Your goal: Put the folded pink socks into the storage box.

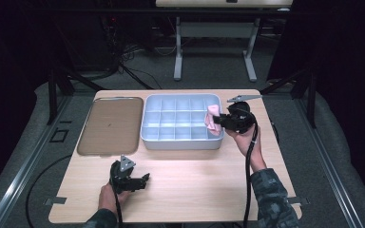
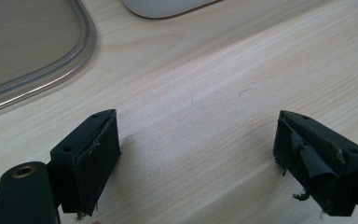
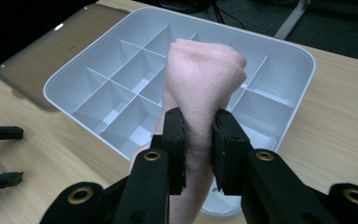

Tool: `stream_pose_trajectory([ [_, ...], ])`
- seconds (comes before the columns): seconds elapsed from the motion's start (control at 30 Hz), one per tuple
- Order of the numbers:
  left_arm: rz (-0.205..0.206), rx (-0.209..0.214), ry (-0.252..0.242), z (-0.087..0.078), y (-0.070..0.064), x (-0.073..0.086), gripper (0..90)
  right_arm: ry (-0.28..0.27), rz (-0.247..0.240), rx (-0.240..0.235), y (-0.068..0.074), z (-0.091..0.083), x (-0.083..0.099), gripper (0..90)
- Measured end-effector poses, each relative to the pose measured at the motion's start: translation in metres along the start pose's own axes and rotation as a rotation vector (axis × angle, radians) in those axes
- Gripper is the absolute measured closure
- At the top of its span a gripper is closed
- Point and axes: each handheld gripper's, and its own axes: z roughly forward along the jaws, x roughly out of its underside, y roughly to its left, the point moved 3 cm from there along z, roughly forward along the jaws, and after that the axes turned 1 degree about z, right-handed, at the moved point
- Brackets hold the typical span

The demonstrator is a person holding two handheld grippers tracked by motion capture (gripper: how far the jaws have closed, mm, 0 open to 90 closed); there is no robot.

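L gripper (image 1: pixel 140 181) idles wide open, empty, low over the worktop (image 1: pixel 195 190). R gripper (image 3: pixel 199 140) pinches a rolled pink cloth (image 3: pixel 200 79) over the divided tray (image 1: pixel 152 137) w/ fingers tight — the floppy end could snag a divider or straddle two cells.

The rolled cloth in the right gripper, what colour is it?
Pale pink; the rolled cloth shows best in the right gripper view.

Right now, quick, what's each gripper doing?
Left gripper: open, holding nothing, low over the bare table.
Right gripper: closed on a rolled pink cloth, above the divided tray.
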Motion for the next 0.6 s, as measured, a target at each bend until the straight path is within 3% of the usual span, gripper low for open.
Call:
stream_pose_trajectory([
  [0.2, -0.003, 0.0, -0.001, 0.0, 0.0, 0.0, 14.4, 0.018, -0.002, 0.033, -0.006, 0.01, 0.001, 76.7],
  [0.6, 0.0, 0.0, 0.0, 0.0, 0.0, 0.0, 14.4, 0.013, 0.004, 0.055, -0.011, 0.011, 0.0, 76.7],
])
